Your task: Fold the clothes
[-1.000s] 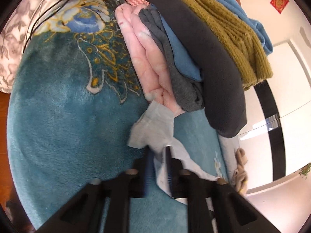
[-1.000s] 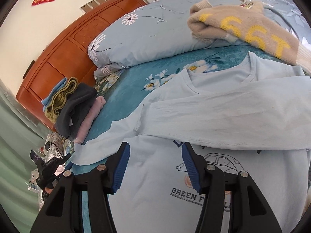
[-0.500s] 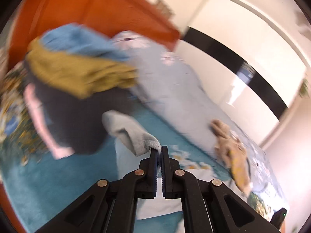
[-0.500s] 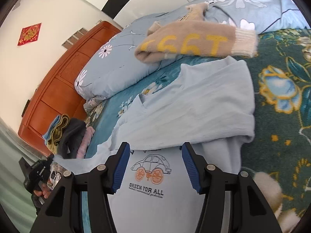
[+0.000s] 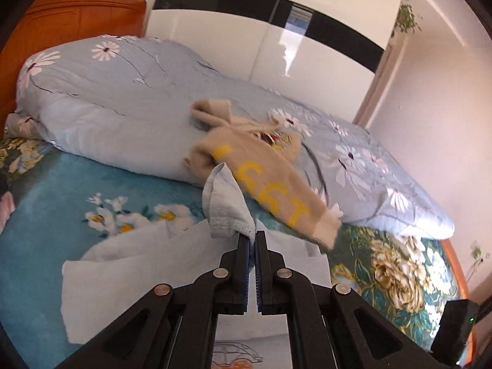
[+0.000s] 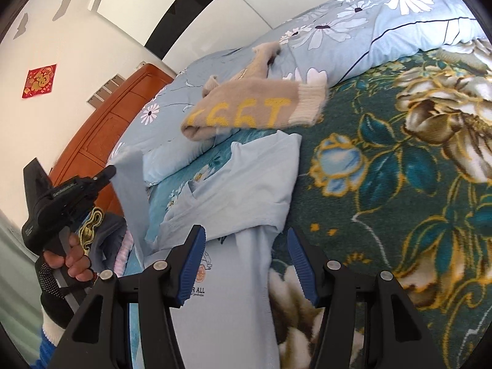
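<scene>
The sleeve cuff of the pale blue shirt, lying on the floral blanket, is being pinched and lifted toward 12 o'clock by the closed left gripper, while the right gripper is being held with jaws apart and empty above the shirt.

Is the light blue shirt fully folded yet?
No. One sleeve lies across the light blue shirt; the left gripper holds the other cuff up.

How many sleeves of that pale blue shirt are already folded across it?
1. One sleeve lies flat across the light blue shirt; the other sleeve hangs lifted, its cuff pinched in the left gripper.
</scene>
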Motion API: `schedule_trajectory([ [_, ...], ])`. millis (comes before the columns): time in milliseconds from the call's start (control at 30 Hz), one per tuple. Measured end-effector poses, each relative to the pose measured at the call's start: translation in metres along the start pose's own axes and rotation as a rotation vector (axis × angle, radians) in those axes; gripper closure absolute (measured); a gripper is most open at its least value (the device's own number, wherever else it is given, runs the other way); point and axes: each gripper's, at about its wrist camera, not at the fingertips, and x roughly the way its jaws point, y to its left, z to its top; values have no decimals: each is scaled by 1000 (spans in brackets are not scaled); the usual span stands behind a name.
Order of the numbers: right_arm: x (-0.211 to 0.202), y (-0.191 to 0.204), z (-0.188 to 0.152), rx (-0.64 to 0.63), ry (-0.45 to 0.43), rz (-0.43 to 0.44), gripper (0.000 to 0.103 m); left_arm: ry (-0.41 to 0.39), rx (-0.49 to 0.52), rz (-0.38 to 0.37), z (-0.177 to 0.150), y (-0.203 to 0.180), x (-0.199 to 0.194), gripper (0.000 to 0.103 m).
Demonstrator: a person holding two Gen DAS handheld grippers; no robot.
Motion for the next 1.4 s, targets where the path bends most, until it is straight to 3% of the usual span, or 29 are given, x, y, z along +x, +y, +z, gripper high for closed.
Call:
schedule_trajectory([
  [200,-12,-27,-5,39,3,-33,46,166,117,10,-59,-66,55,99],
  [367,-15,-42,-10,67,16,-41,46,286,108,31,-82,-71,88,98],
  [533,-11,-47,-13,77,33,-37,46,313,60,-1,-92,-61,93,96],
  [600,-8,-46,-14,81,40,-35,46,330,42,-32,-93,-57,89,91],
  [733,-7,-38,-11,65,35,-31,46,361,27,-113,-96,-50,72,55],
  [867,-2,-22,-2,29,37,-20,46,280,13,-148,-95,-21,29,53],
  [933,3,-11,4,-1,43,-14,46,213,10,-98,-94,4,6,50],
  [1033,21,11,14,-53,69,-2,46,120,13,144,-97,51,-17,46],
  [1100,38,27,22,-95,97,4,46,115,-3,280,-105,85,-24,45],
  [1233,80,58,33,-163,164,-7,46,178,-92,346,-123,136,-22,45],
  [1400,125,75,26,-257,236,-207,46,179,-122,335,-139,151,-17,44],
])
